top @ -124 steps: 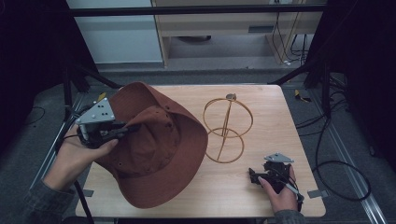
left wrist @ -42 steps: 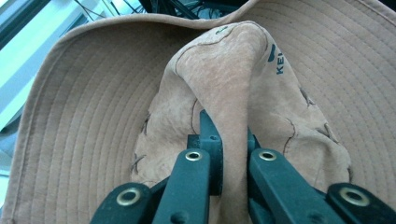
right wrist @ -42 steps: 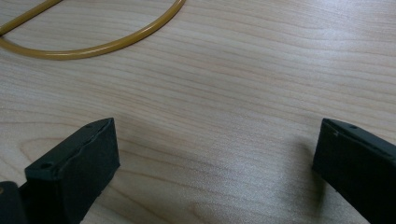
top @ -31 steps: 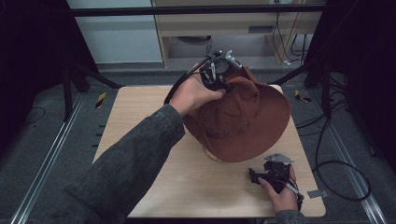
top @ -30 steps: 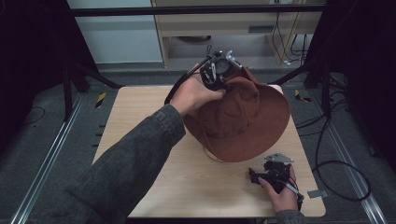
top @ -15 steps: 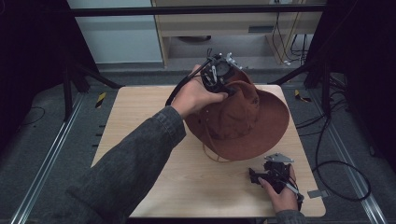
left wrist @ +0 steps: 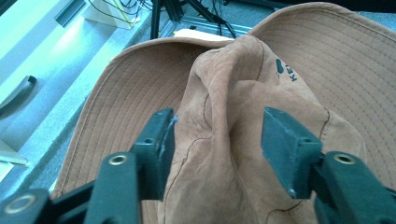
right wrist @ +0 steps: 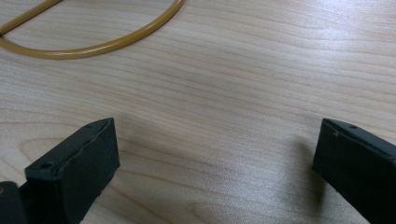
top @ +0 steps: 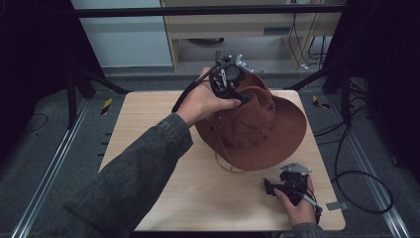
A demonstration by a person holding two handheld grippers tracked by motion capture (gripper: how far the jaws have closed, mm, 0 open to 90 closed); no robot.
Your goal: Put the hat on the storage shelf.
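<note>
Brown suede wide-brimmed hat (top: 257, 124) sits crown-pinched in left gripper (left wrist: 217, 135); lower it level onto gold wire stand (right wrist: 88, 44); right gripper (right wrist: 217, 154) gapes idle.

Hat (top: 257, 129) covers table's (top: 148, 148) far right half; left half and near centre bare, passable. Wire ring (right wrist: 88, 46) lies just ahead of right gripper (right wrist: 215, 163), bare wood between its jaws.

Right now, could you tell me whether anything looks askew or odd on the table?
The brown hat sits tilted on the gold wire stand, its crown pinched into a crease between the left tool's jaws. Nothing looks spilled or damaged.
</note>
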